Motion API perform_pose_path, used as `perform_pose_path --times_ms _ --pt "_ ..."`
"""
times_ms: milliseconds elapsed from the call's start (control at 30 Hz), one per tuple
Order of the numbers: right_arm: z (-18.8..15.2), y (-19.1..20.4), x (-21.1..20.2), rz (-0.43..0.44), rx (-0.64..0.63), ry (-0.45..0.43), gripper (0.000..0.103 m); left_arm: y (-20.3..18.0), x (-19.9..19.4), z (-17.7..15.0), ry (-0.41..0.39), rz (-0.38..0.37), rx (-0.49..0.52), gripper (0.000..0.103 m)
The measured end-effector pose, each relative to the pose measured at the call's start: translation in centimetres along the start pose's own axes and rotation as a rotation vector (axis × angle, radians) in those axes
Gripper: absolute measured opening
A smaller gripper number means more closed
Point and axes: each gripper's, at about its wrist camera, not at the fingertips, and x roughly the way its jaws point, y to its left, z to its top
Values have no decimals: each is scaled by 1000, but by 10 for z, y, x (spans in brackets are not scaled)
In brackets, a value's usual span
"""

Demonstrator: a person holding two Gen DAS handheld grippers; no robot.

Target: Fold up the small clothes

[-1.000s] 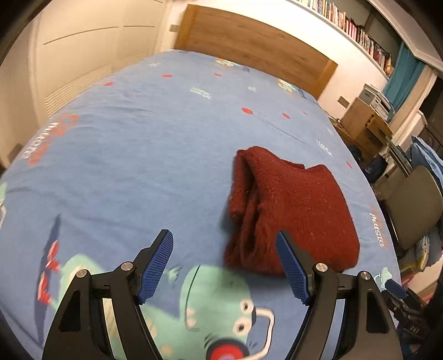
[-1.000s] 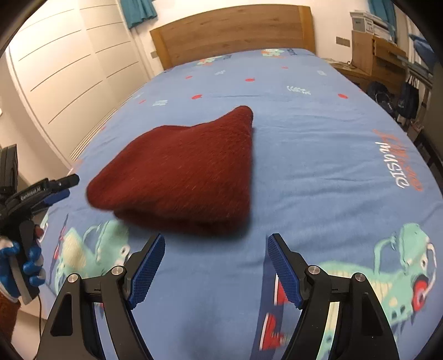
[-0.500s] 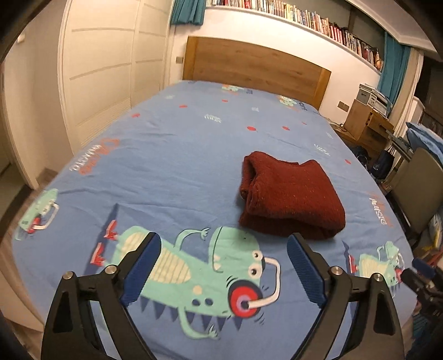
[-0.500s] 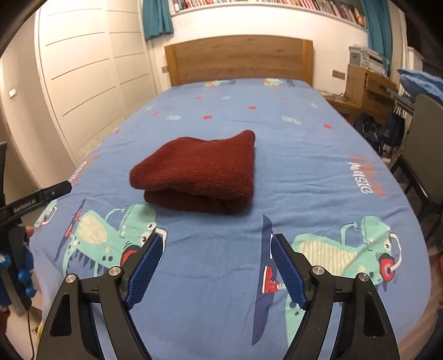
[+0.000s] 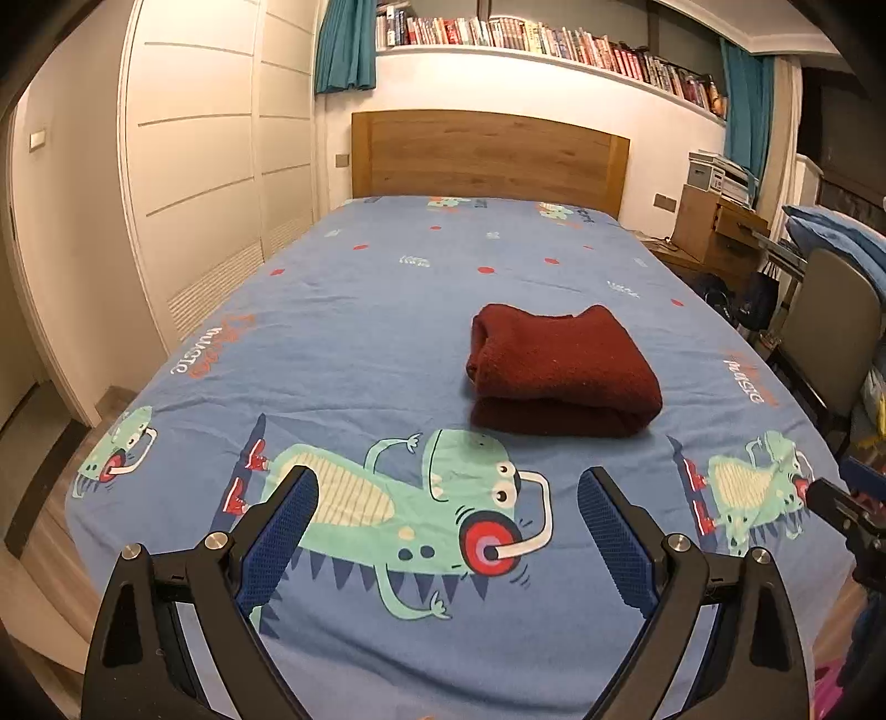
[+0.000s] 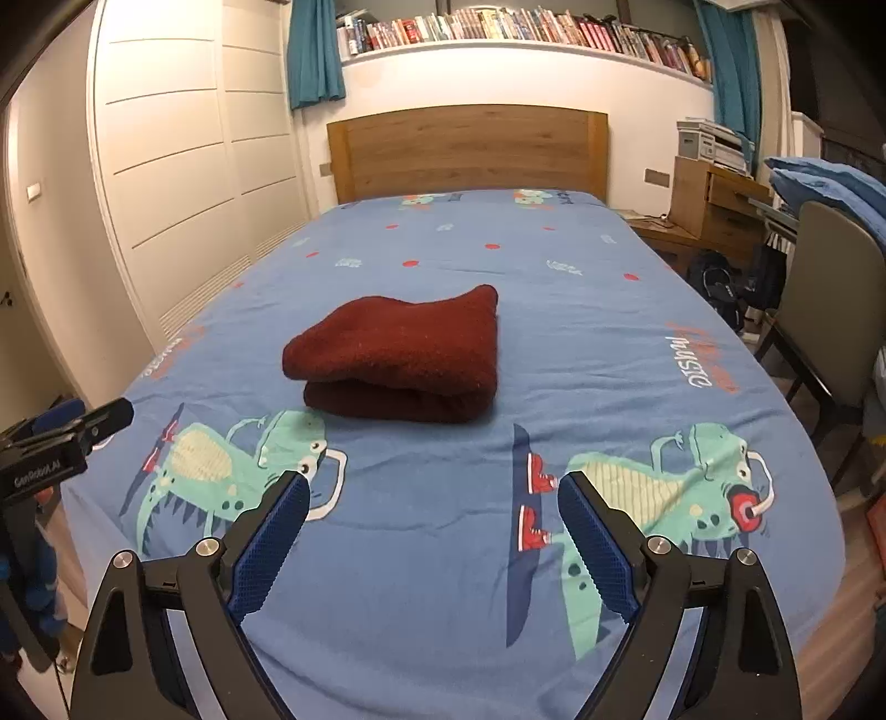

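A dark red knitted garment [image 5: 562, 371] lies folded in a thick rectangle on the blue cartoon bedsheet [image 5: 360, 343], near the foot half of the bed. It also shows in the right wrist view [image 6: 401, 360]. My left gripper [image 5: 446, 487] is open and empty, held back above the foot of the bed, well short of the garment. My right gripper [image 6: 434, 490] is open and empty too, also back from the garment. The left gripper's body shows at the left edge of the right wrist view [image 6: 55, 448].
A wooden headboard [image 5: 487, 155] stands at the far end. White wardrobe doors [image 5: 205, 183] line the left side. A chair [image 5: 830, 338], a wooden desk [image 5: 714, 232] and bags stand to the right of the bed. A bookshelf [image 5: 542, 41] runs along the wall.
Both grippers have pulled back and up from the folded garment toward the foot of the bed. The garment stays folded where it lay.
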Motion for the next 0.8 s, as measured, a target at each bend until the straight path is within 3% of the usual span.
perform_pose_path --times_ms 100,167,800 --pt "-7 -1 -6 -9 11 -10 94 -2 -4 -6 -8 5 2 93" --pt "-11 -2 -9 -20 17 -14 103 -4 -7 -9 -15 11 7 93" --pt "-21 -3 -34 -60 24 -88 103 -22 -20 -25 -61 31 42 93"
